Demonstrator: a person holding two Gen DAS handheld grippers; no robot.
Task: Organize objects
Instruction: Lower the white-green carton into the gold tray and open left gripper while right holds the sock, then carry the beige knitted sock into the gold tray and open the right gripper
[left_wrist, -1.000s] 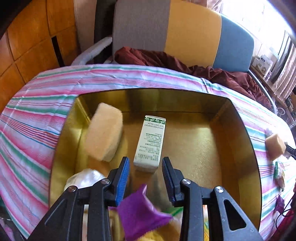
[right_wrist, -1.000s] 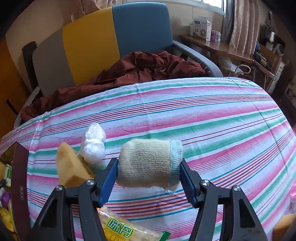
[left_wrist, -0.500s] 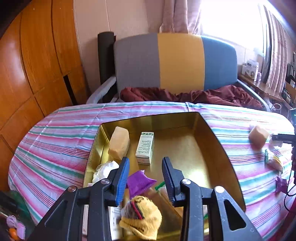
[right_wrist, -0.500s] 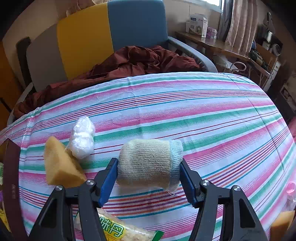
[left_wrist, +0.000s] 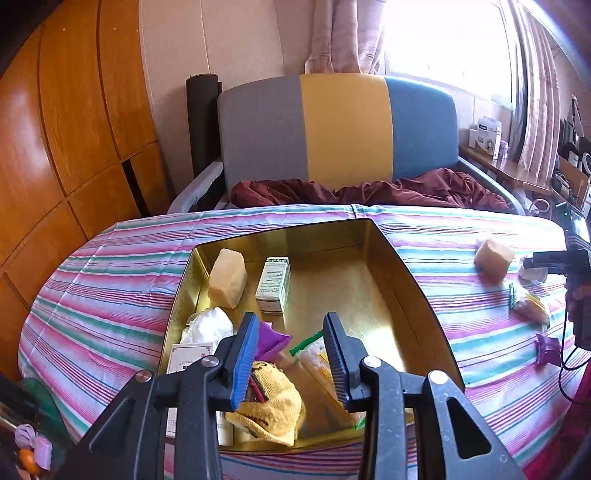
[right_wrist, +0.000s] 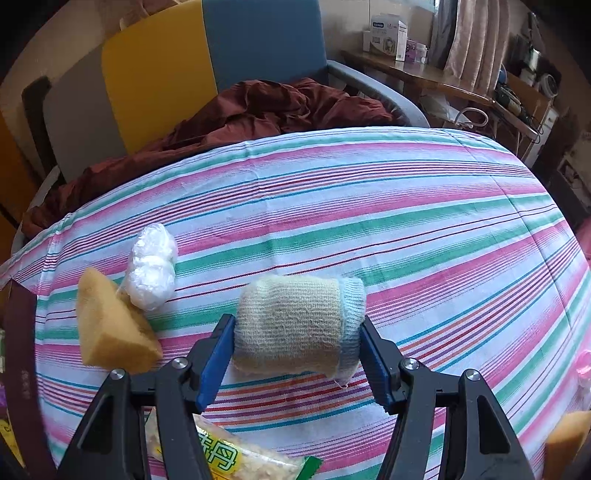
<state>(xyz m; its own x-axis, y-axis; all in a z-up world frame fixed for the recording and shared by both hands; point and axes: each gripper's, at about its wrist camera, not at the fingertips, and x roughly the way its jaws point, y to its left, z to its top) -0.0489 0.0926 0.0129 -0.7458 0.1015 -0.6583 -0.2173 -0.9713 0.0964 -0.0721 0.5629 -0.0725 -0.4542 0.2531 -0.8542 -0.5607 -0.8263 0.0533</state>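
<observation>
Right wrist view has the striped surface (right_wrist: 369, 206) filling the frame, and the right tool (right_wrist: 297, 341) is clamped on a rolled knit sock (right_wrist: 295, 325), one jaw at each end, holding it clear above the cloth. To the left, the gold tin (left_wrist: 406, 273) sits open on the surface with a sponge (left_wrist: 227, 278), a small white carton (left_wrist: 274, 284), a yellow knit piece (left_wrist: 269, 402) and a purple scrap (left_wrist: 271, 339) already inside. The left tool (left_wrist: 290, 354) hangs over the tin's near end, its jaws parted, gripping nothing.

My worry is the sock: it is soft and squashy, pinched only at its ends, so a quick swing toward the tin could let it slump out or unroll. The near half of the tin is crowded, so a drop there could spill over the wall. A wedge sponge (right_wrist: 110, 328) and a plastic-wrapped bundle (right_wrist: 151, 269) lie just left of the right tool and could be knocked in passing.

Writing: the snack packet (right_wrist: 229, 454) under the right tool shows green Chinese characters, only partly visible. The carton's print is too small to read.
</observation>
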